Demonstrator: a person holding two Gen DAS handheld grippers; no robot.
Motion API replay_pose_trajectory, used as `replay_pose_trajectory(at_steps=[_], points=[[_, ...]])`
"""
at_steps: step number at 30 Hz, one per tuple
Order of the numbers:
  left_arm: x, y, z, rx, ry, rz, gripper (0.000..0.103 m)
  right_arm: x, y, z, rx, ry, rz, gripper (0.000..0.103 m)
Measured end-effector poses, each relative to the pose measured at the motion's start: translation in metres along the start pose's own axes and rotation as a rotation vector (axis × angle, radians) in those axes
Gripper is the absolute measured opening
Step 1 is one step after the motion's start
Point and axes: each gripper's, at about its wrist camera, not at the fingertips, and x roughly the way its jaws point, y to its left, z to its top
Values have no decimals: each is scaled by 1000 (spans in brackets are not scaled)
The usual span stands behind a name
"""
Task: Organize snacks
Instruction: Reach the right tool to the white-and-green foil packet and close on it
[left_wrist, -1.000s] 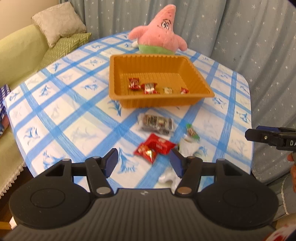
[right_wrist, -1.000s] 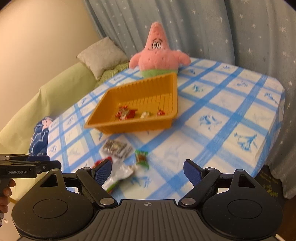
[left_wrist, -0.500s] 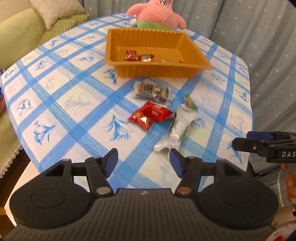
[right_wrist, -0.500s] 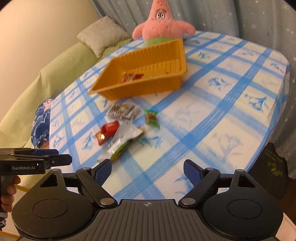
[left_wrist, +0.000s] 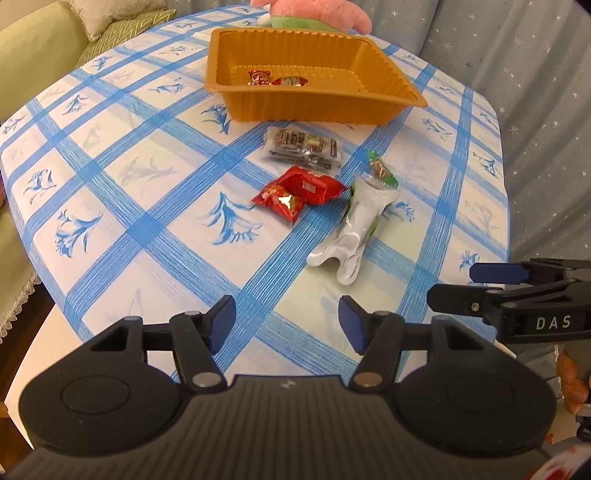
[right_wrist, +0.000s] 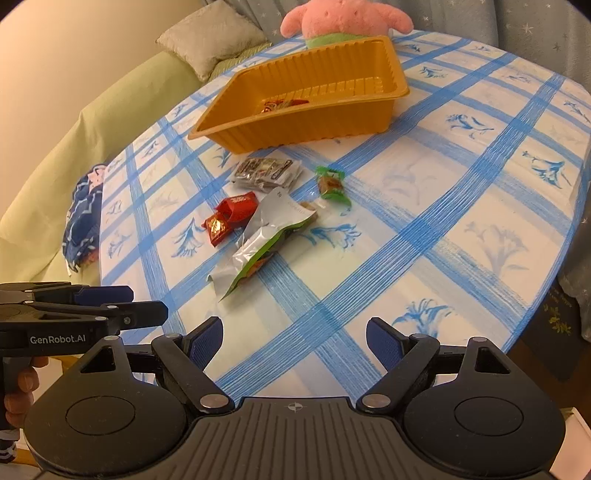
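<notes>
Both the left gripper and right gripper hang spread and empty at the bottom of frame. Loose snacks sit mid-frame: red packets, silver pouch. Best to pinch one flat wrapper squarely, then lift toward the orange tray above.

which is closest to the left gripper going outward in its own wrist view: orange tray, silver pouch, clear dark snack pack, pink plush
From the left gripper, jaws open:
1. silver pouch, just ahead, slightly right
2. clear dark snack pack, farther up the cloth, near centre
3. orange tray, right behind that pack
4. pink plush, beyond the tray at the table's far edge
</notes>
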Motion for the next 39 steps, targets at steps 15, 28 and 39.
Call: replay_pose_trajectory(at_steps=[15, 28, 39], points=[[9, 15, -5, -16, 19, 12, 58, 25, 15, 4, -7, 22, -3, 84], [14, 30, 7, -29, -19, 44, 58, 50, 23, 26, 43, -3, 17, 62], [17, 39, 14, -40, -35, 65, 58, 71, 32, 43, 72, -20, -24, 51]])
